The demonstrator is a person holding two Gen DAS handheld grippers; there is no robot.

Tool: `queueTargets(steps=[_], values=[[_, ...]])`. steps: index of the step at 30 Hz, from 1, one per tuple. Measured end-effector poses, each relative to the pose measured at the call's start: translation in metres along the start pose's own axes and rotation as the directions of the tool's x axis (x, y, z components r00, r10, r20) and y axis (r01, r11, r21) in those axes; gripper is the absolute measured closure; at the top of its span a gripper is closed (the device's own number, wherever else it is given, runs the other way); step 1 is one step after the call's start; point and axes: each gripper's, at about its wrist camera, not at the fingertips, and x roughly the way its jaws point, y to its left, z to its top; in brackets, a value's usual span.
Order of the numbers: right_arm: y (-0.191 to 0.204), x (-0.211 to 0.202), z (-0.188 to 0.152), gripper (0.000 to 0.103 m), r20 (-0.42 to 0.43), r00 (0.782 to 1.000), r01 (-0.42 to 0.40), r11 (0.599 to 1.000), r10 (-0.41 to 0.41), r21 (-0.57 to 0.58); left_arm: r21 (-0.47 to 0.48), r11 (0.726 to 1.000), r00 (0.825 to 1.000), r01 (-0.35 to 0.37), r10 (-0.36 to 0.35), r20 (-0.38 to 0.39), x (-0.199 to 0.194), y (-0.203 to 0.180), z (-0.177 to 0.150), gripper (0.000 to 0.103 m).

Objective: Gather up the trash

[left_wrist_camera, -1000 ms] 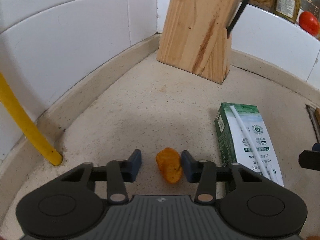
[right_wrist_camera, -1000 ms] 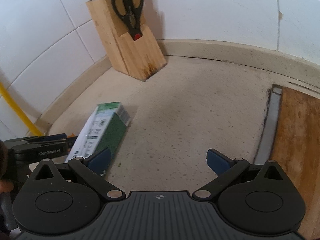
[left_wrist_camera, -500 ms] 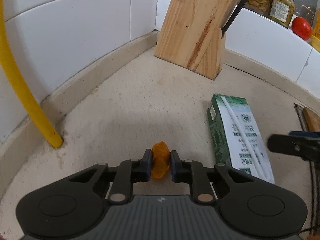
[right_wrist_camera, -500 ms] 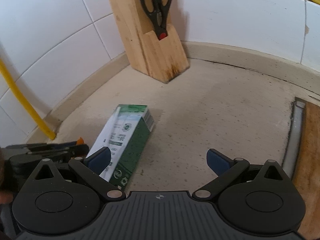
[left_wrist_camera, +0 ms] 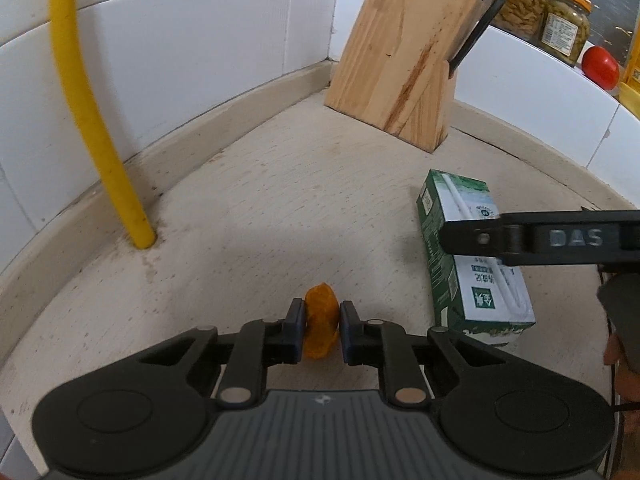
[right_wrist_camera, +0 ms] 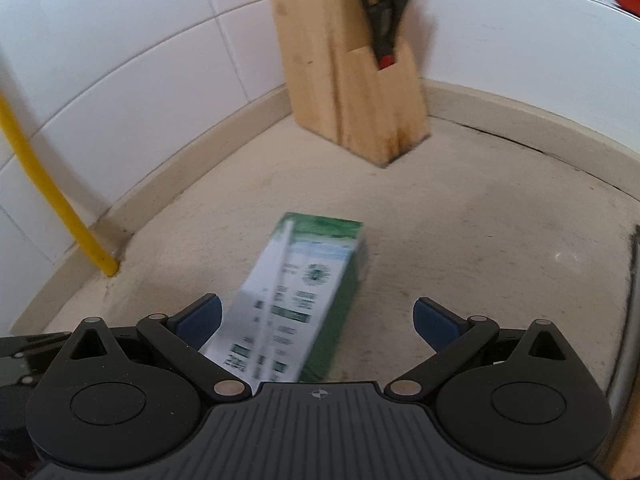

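Note:
My left gripper is shut on a small orange scrap of peel and holds it just above the beige counter. A green and white milk carton lies flat on the counter to its right. In the right wrist view the carton lies lengthwise between the spread fingers of my right gripper, which is open and empty. The right gripper's finger crosses over the carton in the left wrist view.
A wooden knife block with scissors stands in the tiled corner. A yellow pipe rises from the counter at the left. Jars and a tomato sit on the ledge. A wooden board's edge is at the right.
My left gripper closed on the orange scrap and lifted it slightly. My right gripper moved left and forward until the carton lay between its open fingers.

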Motion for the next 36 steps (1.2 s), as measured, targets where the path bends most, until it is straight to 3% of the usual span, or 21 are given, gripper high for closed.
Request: queueTargets(steps=[6,10,12,14,22,24,28,34,36], values=[[0.013,0.017,-0.001,0.001,-0.047,0.996,0.067,0.996,-0.07,-0.067,-0.012,1.0,1.0,-0.011,0.011,0.005,-0.004,0.002,-0.003,0.089],[0.013,0.017,-0.007,0.006,-0.068,0.997,0.026,0.995,-0.033,-0.101,-0.006,1.0,1.0,-0.01,0.01,0.003,-0.006,-0.001,-0.006,0.089],[0.013,0.012,-0.01,0.014,-0.07,0.997,0.016,0.992,-0.025,-0.127,0.003,1.0,1.0,-0.009,0.009,0.003,-0.008,-0.004,-0.008,0.089],[0.014,0.003,-0.013,0.037,-0.082,0.997,-0.01,0.989,-0.002,-0.149,0.01,1.0,1.0,-0.001,0.001,0.002,-0.012,-0.007,-0.011,0.089],[0.017,-0.03,-0.031,0.041,-0.164,0.986,-0.069,0.977,0.036,-0.2,0.017,1.0,1.0,0.025,-0.025,-0.011,-0.028,-0.013,-0.028,0.089],[0.02,-0.041,-0.036,0.04,-0.163,0.986,-0.076,0.972,0.04,-0.221,0.017,0.999,1.0,0.028,-0.027,-0.014,-0.032,-0.013,-0.03,0.089],[0.018,-0.052,-0.038,0.012,-0.101,0.995,-0.033,0.966,0.007,-0.255,0.029,0.999,1.0,0.015,-0.015,-0.024,-0.031,-0.015,-0.032,0.089],[0.023,-0.041,-0.035,0.002,-0.087,0.996,-0.036,0.961,0.012,-0.274,0.059,0.998,1.0,-0.012,0.013,-0.02,-0.026,-0.019,-0.03,0.083],[0.025,-0.037,-0.036,0.002,-0.084,0.996,-0.03,0.957,0.005,-0.289,0.056,0.998,1.0,-0.012,0.012,-0.013,-0.026,-0.018,-0.029,0.07]])
